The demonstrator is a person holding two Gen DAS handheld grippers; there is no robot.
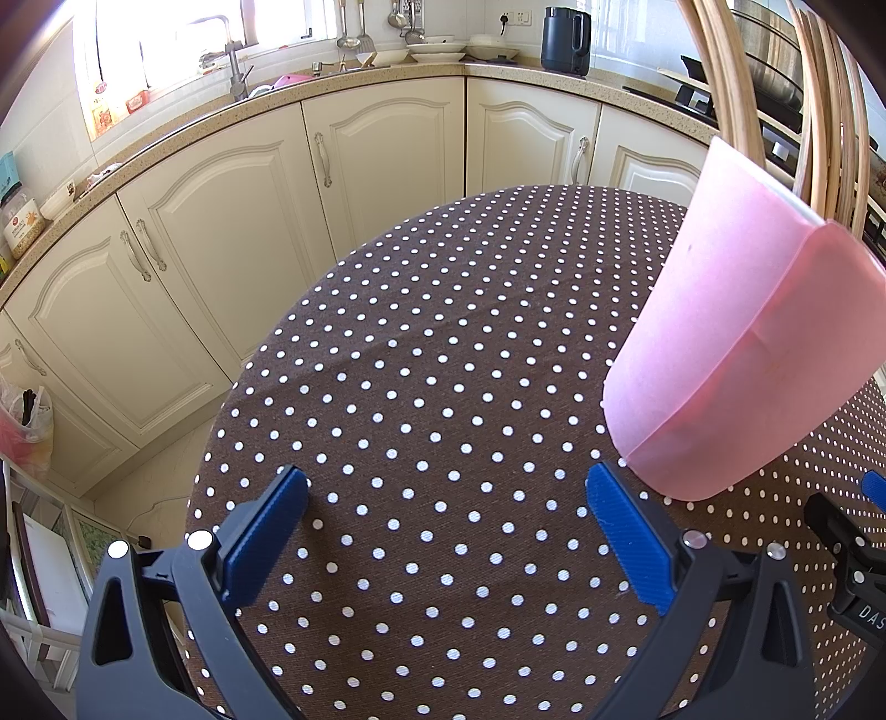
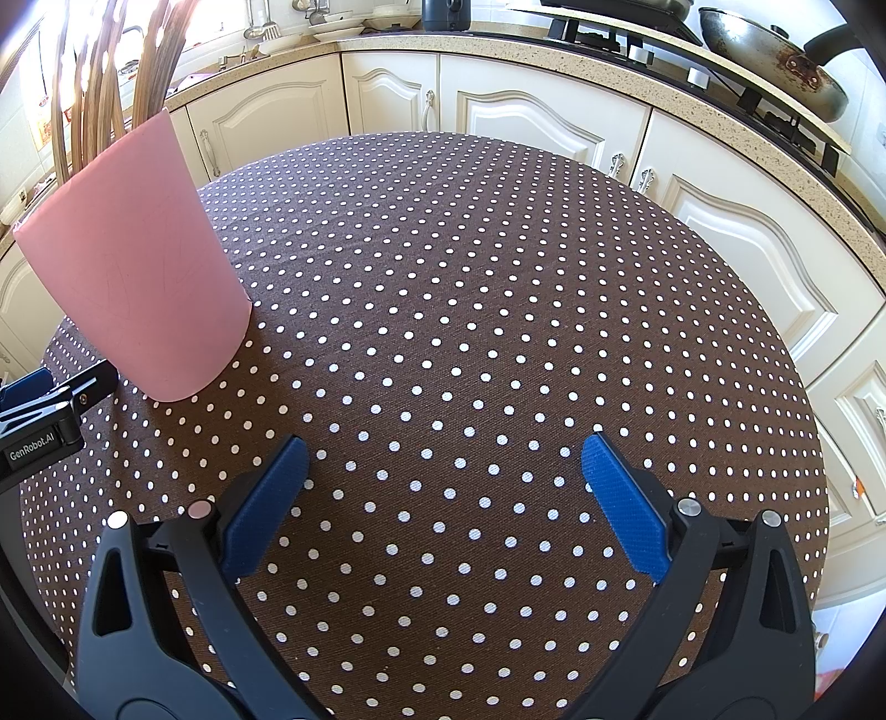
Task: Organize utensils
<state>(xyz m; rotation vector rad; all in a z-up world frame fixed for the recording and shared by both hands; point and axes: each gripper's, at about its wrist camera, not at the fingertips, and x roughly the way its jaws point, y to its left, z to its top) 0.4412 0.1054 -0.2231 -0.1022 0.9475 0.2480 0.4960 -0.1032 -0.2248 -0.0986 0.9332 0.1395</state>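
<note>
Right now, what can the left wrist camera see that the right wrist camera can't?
Only the left wrist view shows the sink tap and a cereal jar. Only the right wrist view shows the wok on the stove. Both show the pink holder with wooden chopsticks on the dotted tablecloth, the dark kettle, and open, empty left gripper and right gripper.

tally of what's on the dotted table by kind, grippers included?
Pink holder: 1
Bundle of wooden sticks standing in it, too overlapped to count singly: 1
Grippers, both open and empty: 2, left gripper, right gripper
Total: 4
</note>
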